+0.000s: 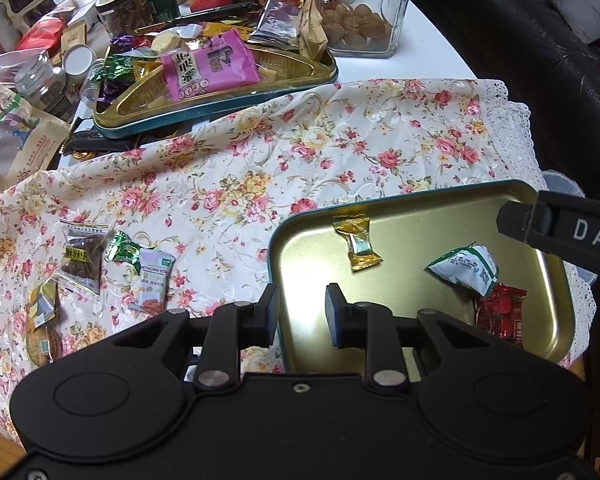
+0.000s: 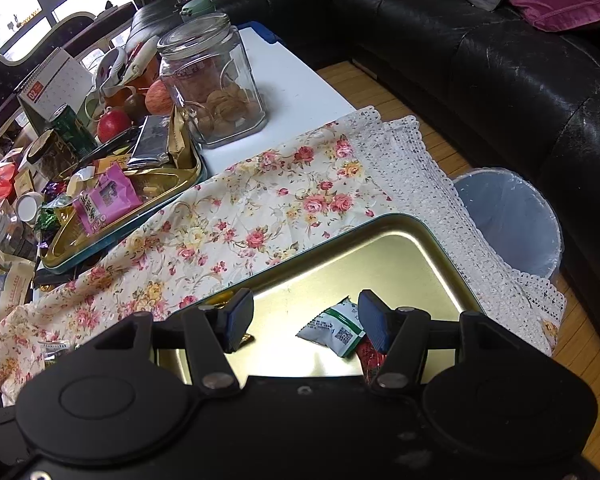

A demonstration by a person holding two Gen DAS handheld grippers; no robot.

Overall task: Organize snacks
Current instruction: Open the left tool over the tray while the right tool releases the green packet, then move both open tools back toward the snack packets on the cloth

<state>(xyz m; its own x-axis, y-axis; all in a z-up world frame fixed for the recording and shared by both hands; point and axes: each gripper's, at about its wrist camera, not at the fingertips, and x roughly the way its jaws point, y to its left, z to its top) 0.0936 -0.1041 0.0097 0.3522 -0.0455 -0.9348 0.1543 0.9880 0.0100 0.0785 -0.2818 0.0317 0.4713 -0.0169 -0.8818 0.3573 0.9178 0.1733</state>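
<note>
Hovering over the near edge of the shallow gold-lined metal tray with the teal rim point(image 1: 548, 280), the left gripper point(image 1: 302, 312) has its jaws apart and nothing between them; the tray's left wall sits right at its left finger. Inside the tray lie three snacks: a gold-wrapped candy point(image 1: 358, 244) towards the far left, a white-and-green snack packet point(image 1: 464, 268) further right, and a red-wrapped snack point(image 1: 500, 314) just beside and partly under that packet. All three lie ahead of the left jaws, none touching them.

The right gripper point(image 2: 306, 320) hangs over the same tray point(image 2: 400, 256), jaws spread wide and empty. The white-and-green packet point(image 2: 334, 330) lies between its fingers, close against the right finger, though I can't tell if it touches.

On the floral tablecloth point(image 1: 300, 152) to the left sit more loose snacks: a clear packet of brown bits point(image 1: 82, 258), a green-foil candy point(image 1: 122, 250) and a pale snack packet point(image 1: 154, 280). Further back stands a second gold tray heaped with sweets point(image 1: 220, 92), and a glass jar of walnuts point(image 2: 216, 80).
</note>
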